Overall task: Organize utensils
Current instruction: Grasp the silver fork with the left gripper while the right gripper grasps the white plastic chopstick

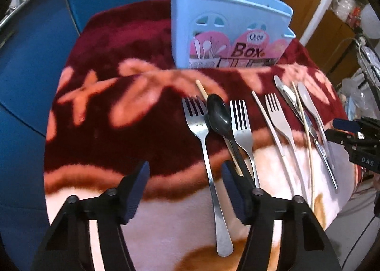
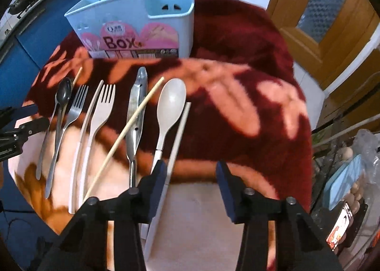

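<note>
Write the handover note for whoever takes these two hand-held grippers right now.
Left hand-held gripper: open, empty, over the leftmost steel fork.
Right hand-held gripper: open, empty, beside the white spoon.
Blue utensil box stands upright at the far side of the blanket; what shows of its inside is empty.
Done: nothing placed.
Left: all forks, spoons, chopsticks and the metal tongs lie in a row on the blanket.

Forks (image 1: 241, 126), spoons (image 2: 169, 104) and chopsticks (image 2: 125, 133) lie side by side mid-frame; the blue holder (image 1: 228, 33) stands upright at the top, behind them.
</note>
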Tool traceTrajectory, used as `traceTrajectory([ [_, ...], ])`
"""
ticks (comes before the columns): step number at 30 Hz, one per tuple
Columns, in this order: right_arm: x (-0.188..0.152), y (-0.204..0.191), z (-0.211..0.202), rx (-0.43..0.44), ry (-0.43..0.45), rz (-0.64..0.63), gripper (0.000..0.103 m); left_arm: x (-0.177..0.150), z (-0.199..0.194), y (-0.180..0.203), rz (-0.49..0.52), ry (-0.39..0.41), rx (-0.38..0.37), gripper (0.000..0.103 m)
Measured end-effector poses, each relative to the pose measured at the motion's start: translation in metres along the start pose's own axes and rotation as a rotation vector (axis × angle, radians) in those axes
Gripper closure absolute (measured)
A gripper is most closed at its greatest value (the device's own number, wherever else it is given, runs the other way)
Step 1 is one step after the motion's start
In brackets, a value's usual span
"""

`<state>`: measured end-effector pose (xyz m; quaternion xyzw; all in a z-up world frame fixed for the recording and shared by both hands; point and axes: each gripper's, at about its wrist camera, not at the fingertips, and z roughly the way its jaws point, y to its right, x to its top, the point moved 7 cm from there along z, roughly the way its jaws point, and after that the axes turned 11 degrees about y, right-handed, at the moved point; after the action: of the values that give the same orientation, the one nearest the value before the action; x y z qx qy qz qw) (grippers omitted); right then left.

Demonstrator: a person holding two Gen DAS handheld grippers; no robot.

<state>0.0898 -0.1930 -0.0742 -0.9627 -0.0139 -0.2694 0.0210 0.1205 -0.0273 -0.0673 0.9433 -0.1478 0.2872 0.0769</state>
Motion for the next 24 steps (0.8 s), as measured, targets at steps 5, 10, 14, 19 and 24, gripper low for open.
traceTrajectory([
  [5,0.000,-0.002,0.002,0.046,-0.034,0.020,0.076,0.003,0.006,0.001,0.013,-0.030,-0.006,0.050],
  [10,-0.001,-0.005,0.010,0.063,-0.090,0.027,0.082,0.002,0.014,0.002,0.008,-0.088,-0.027,0.061],
  [14,0.002,-0.006,0.016,0.067,-0.122,0.014,0.083,0.003,0.015,0.001,0.009,-0.132,-0.028,0.069],
  [19,0.004,-0.002,0.019,0.090,-0.156,0.011,0.082,0.003,0.021,0.006,0.015,-0.205,-0.034,0.076],
  [24,0.007,0.001,0.021,0.110,-0.186,0.017,0.082,0.007,0.028,0.025,0.046,-0.235,-0.050,0.092],
])
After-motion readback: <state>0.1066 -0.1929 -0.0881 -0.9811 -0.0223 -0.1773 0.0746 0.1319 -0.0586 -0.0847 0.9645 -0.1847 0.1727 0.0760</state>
